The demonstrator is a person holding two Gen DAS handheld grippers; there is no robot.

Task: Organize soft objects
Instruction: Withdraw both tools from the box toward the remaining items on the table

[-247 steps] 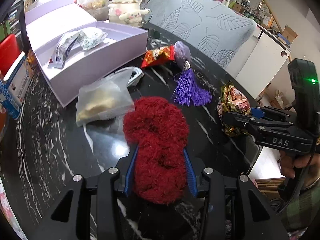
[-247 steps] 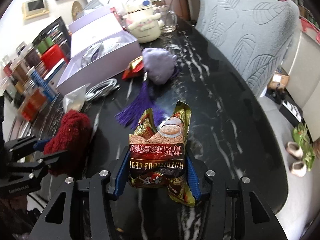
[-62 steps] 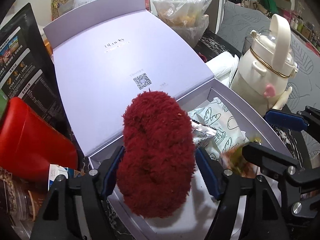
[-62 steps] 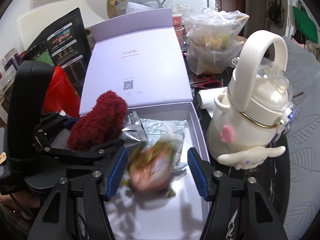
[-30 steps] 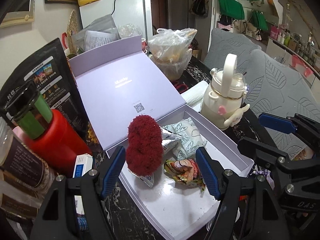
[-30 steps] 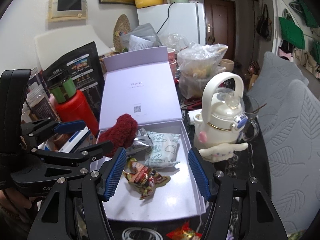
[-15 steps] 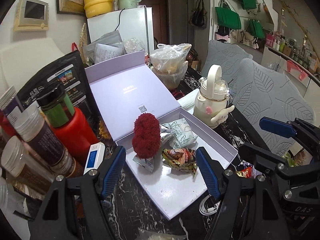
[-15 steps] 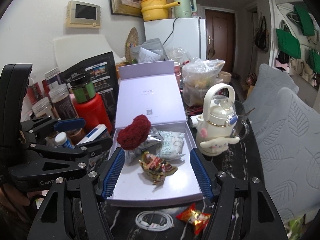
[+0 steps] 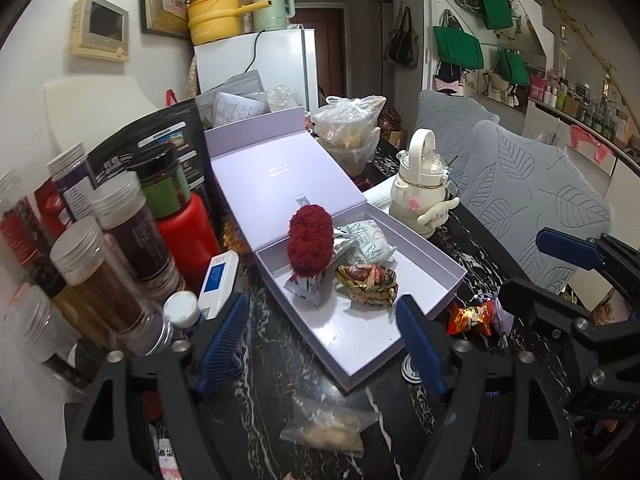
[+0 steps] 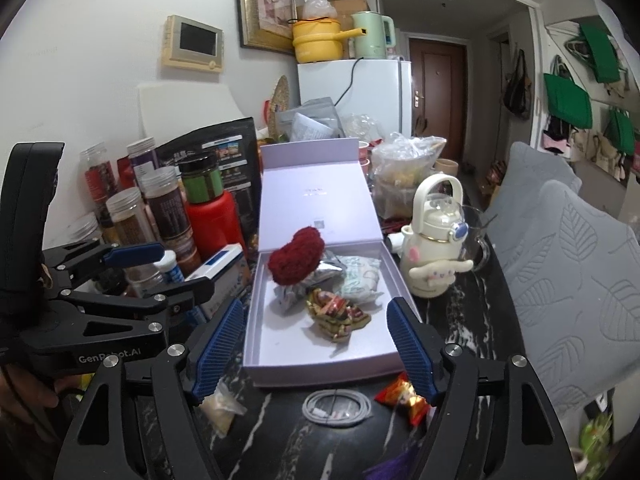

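- Now the left tongs are standing wide apart and are holding nothing; they are hanging above the dark marble tabletop, just before the near edge of the lilac box.
- The right tongs are also spread apart and are gripping nothing, with the same box showing between their blue pads.
- Inside the box, the red fluffy piece is leaning at the back, partly on a silver packet.
- The gold snack packet is lying just beside it on the white floor of the box, and a white printed packet is resting behind it.
- Outside the box, a red candy packet and a coiled white cable are lying on the tabletop near its front wall, and a clear bag is lying nearer to the left tongs.
- A cream kettle-shaped bottle is standing right of the box, and jars are standing on the left.
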